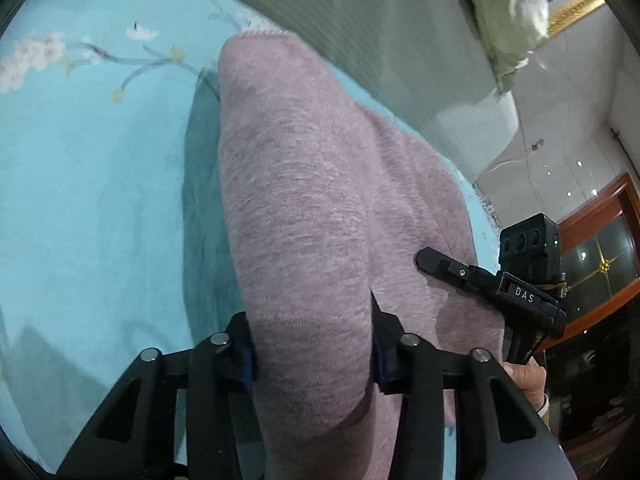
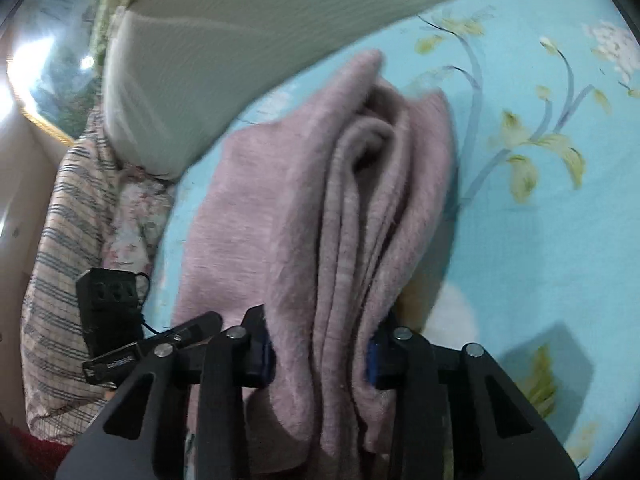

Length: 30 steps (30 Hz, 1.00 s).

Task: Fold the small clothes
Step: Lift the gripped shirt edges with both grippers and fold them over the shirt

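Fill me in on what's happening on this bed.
A person is folding a pink knit garment on a light-blue floral sheet, with a handheld claw in each hand. The left claw and the right claw are each shut on a bunched part of it. It lies partly folded, with several layers stacked in the right claw's grip.
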Motion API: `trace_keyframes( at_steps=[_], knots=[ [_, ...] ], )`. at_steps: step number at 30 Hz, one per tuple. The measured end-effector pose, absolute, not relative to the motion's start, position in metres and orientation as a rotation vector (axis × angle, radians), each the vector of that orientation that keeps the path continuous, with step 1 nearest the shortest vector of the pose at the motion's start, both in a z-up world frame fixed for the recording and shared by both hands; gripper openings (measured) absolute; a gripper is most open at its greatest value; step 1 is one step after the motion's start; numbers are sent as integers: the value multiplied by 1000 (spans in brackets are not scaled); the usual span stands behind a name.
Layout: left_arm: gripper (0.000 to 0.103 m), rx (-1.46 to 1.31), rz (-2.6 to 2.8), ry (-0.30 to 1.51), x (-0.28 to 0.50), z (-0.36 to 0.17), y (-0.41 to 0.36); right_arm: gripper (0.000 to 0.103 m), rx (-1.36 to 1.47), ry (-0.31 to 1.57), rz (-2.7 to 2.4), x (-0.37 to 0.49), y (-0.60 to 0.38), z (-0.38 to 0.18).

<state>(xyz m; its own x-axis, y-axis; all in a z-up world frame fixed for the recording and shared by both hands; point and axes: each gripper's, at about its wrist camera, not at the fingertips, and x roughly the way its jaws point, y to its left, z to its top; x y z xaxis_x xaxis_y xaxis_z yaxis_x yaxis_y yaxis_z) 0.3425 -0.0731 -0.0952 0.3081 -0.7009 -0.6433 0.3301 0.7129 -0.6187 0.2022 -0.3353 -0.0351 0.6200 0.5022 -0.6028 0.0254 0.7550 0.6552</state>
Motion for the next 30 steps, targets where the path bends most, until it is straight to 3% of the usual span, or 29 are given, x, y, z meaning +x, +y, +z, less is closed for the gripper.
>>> trace_keyframes(
  at_steps=[12, 18, 22, 25, 30],
  knots=[
    [41, -350, -581, 915, 241, -38, 60, 34, 596, 835, 542, 191, -191, -19],
    [42, -389, -494, 961, 214, -70, 108, 34, 568, 904, 534, 190, -154, -47],
    [50, -417, -476, 997, 216, -91, 117, 36, 574, 935, 498, 188, -157, -61],
    [58, -375, -463, 996, 215, -92, 113, 39, 578, 939, 480, 184, -162, -65],
    [68, -365, -439, 1013, 215, -91, 112, 57, 536, 956, 426, 183, -161, -59]
  ],
)
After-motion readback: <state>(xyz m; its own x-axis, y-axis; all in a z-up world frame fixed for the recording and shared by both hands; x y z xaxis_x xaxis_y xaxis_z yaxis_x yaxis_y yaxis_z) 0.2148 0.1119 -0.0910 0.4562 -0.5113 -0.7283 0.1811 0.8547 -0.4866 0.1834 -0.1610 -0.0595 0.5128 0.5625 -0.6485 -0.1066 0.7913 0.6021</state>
